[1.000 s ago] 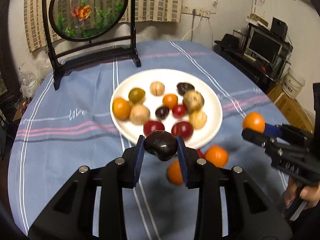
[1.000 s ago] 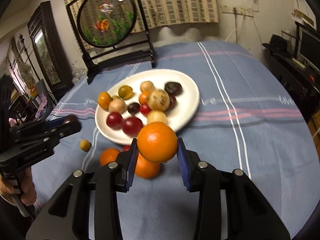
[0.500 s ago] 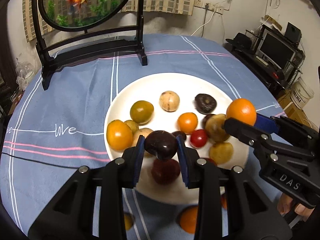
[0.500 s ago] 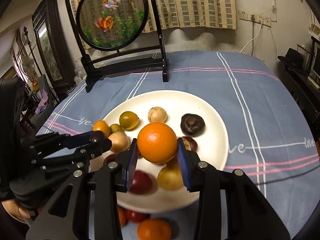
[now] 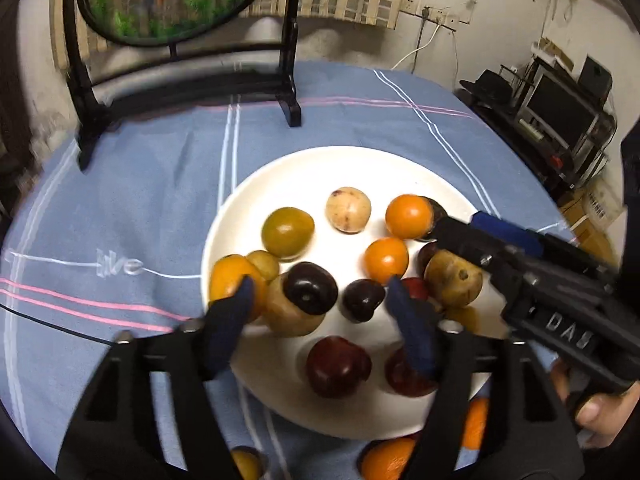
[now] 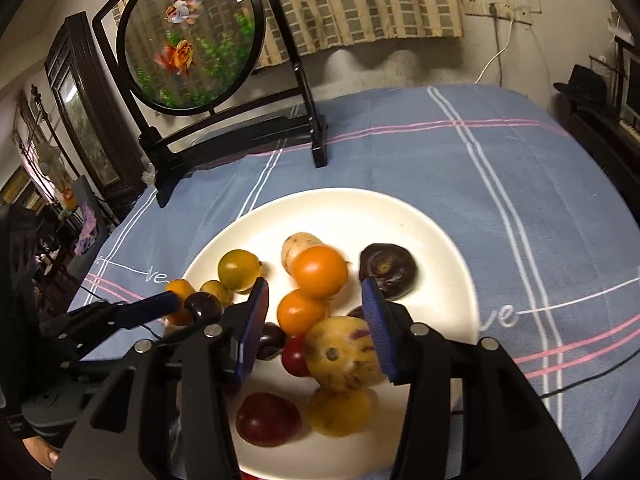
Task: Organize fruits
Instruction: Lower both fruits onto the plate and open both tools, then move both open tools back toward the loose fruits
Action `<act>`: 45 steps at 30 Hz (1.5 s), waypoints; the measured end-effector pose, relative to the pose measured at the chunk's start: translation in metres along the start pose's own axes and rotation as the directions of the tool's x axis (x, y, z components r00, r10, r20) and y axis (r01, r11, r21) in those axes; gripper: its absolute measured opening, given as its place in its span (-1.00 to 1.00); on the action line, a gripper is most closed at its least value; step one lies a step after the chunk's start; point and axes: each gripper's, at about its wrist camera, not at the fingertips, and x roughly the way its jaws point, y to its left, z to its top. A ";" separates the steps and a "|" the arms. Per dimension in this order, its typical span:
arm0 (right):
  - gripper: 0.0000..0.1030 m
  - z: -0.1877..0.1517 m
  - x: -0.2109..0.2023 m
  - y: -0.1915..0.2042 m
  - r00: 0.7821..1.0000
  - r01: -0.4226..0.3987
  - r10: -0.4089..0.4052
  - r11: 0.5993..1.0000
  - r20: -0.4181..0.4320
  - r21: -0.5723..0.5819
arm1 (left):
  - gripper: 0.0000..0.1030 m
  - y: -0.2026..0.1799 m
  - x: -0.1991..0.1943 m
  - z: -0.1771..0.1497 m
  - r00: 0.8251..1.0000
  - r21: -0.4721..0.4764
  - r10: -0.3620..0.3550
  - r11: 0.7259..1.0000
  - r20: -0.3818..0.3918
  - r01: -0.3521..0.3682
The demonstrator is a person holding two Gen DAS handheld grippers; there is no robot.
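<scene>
A white plate (image 5: 320, 176) (image 6: 340, 216) on the blue cloth holds several fruits. My left gripper (image 5: 322, 312) hangs over its near side with the jaws opening wide. The dark plum (image 5: 310, 288) lies free between them, resting on a tan fruit (image 5: 292, 314). My right gripper (image 6: 316, 320) is over the plate's middle, jaws opening. The orange (image 6: 320, 272) (image 5: 408, 216) sits free on the plate just beyond its pads, beside a dark wrinkled fruit (image 6: 388, 270). In each wrist view the other gripper shows: the right gripper (image 5: 460, 226) and the left gripper (image 6: 176, 308).
A round goldfish screen (image 5: 180, 0) (image 6: 192, 40) in a black stand is at the table's back. An orange (image 5: 390, 460) and a small yellow fruit (image 5: 244, 462) lie on the cloth in front of the plate. A desk with a monitor (image 5: 560, 108) stands right.
Both grippers came forward over the plate. Then each opened: the dark plum left the left jaws and the orange left the right jaws, and both now lie on the plate.
</scene>
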 end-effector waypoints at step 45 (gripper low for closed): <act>-0.05 -0.133 -0.065 0.010 0.982 0.078 -0.091 0.993 -0.165 -0.083 | 0.72 0.001 -0.074 -0.147 0.997 0.021 0.061 0.998 -0.054 -0.060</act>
